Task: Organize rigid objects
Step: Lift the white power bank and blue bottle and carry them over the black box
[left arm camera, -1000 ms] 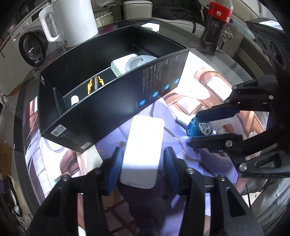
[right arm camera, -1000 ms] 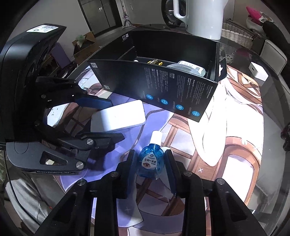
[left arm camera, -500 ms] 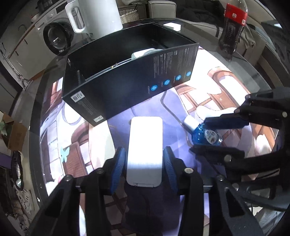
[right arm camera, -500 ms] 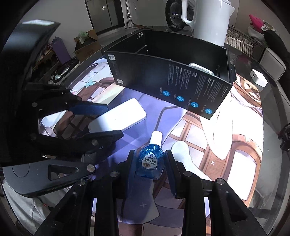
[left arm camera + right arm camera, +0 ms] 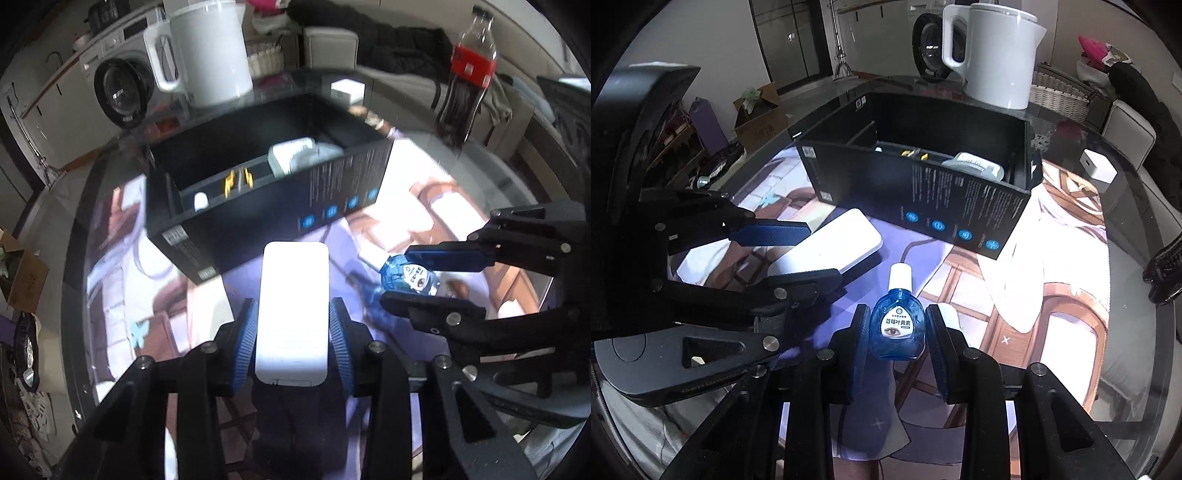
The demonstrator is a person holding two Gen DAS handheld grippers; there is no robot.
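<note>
Both items have come up off the counter (image 5: pixel 1071 369) since a second ago, and the left gripper (image 5: pixel 291 332) has just been closing, now pinching the white case (image 5: pixel 293 306) by its long sides. The right gripper (image 5: pixel 897 332) is clamped narrow on the blue eye-drop bottle (image 5: pixel 897 328), cap pointing away. The black box (image 5: pixel 923 206) sits just beyond both, and the case's long axis points straight at it. It's already got a white device, yellow clips and a small white bit inside.
</note>
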